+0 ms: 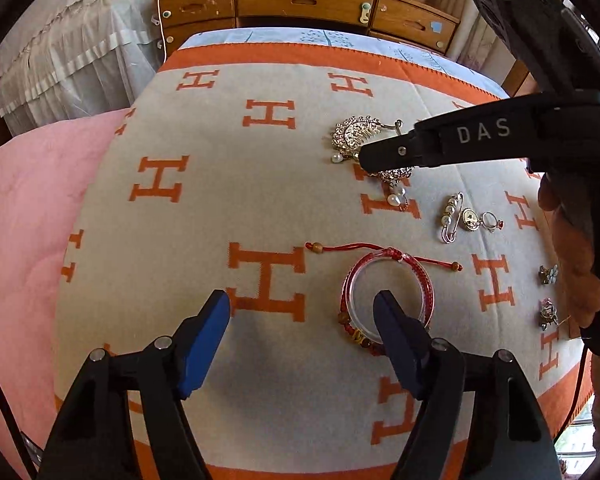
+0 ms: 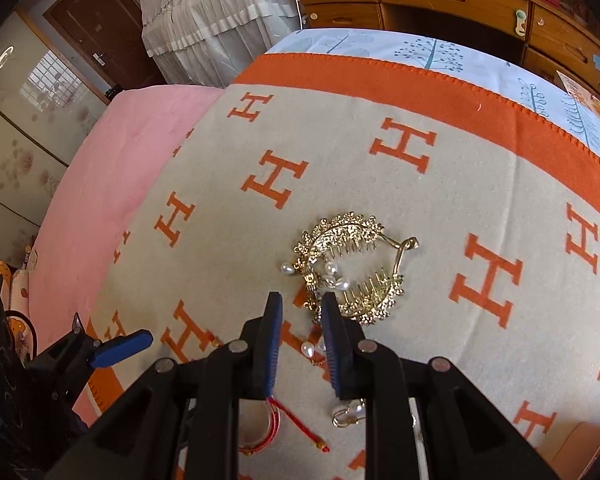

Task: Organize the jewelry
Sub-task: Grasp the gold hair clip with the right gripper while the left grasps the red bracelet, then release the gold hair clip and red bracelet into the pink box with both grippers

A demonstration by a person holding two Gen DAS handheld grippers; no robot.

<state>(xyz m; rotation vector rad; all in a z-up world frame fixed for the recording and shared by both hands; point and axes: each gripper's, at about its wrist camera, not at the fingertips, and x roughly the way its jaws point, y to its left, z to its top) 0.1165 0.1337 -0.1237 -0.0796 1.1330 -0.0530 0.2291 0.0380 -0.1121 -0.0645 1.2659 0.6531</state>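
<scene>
Jewelry lies on a beige blanket with orange H letters [image 1: 204,216]. My left gripper [image 1: 302,312] is open, low over the blanket; its right finger sits inside a clear bangle wound with a red cord bracelet [image 1: 386,276]. A gold hair comb with pearl drops [image 1: 356,136] [image 2: 352,268] lies further back. My right gripper [image 2: 298,308] hovers just before the comb, jaws a narrow gap apart and empty; it also shows in the left wrist view [image 1: 384,158]. A pearl pin [image 1: 452,216], a gold pendant [image 1: 470,218] and a ring [image 1: 490,220] lie to the right.
Two small flower brooches [image 1: 548,274] [image 1: 547,312] lie at the blanket's right side by the hand. A pink cover [image 1: 24,216] lies left. A wooden dresser [image 1: 300,0] stands behind the bed, a white draped piece [image 2: 204,12] beside it.
</scene>
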